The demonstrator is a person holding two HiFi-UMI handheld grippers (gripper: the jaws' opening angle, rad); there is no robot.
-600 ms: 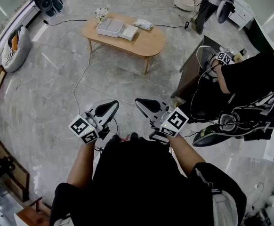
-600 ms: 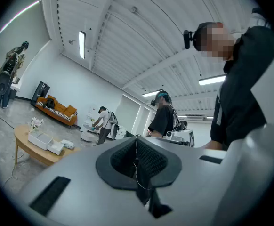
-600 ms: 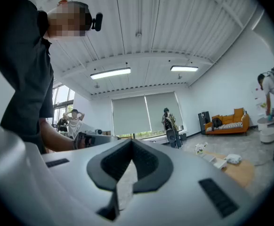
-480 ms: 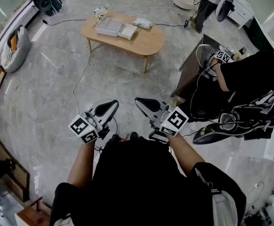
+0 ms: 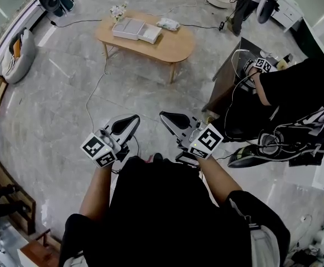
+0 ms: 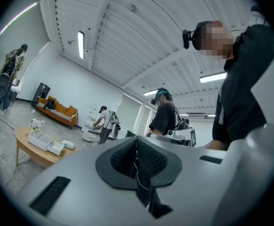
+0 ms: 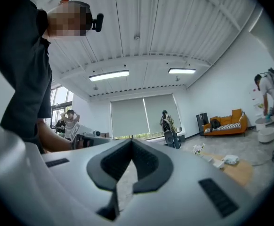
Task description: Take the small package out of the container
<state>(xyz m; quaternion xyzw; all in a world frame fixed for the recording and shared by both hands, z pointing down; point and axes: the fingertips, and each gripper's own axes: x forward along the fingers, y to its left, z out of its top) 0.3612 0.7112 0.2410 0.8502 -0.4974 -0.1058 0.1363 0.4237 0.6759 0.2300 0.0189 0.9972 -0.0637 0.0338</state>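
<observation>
A low wooden table (image 5: 176, 49) stands far ahead on the stone floor. On it sit an open white container (image 5: 128, 28) with its lid (image 5: 151, 35) beside it, and a small pale package (image 5: 168, 23) lying on the tabletop to the right of them. My left gripper (image 5: 135, 118) and right gripper (image 5: 163, 116) are held close to my waist, far from the table, both shut and empty. The left gripper view shows the shut jaws and the table (image 6: 26, 149) at lower left. In the right gripper view the package (image 7: 230, 159) lies at the right.
A second person in black (image 5: 295, 93) works with grippers at a dark cabinet (image 5: 229, 79) to my right. A cable (image 5: 95, 93) runs across the floor toward the table. A speaker (image 5: 53, 1) and a third person (image 5: 244, 7) stand at the far side.
Both grippers stay shut near my waist and have edged slightly upward in the head view. The table has shifted a little toward the top of the frame.
</observation>
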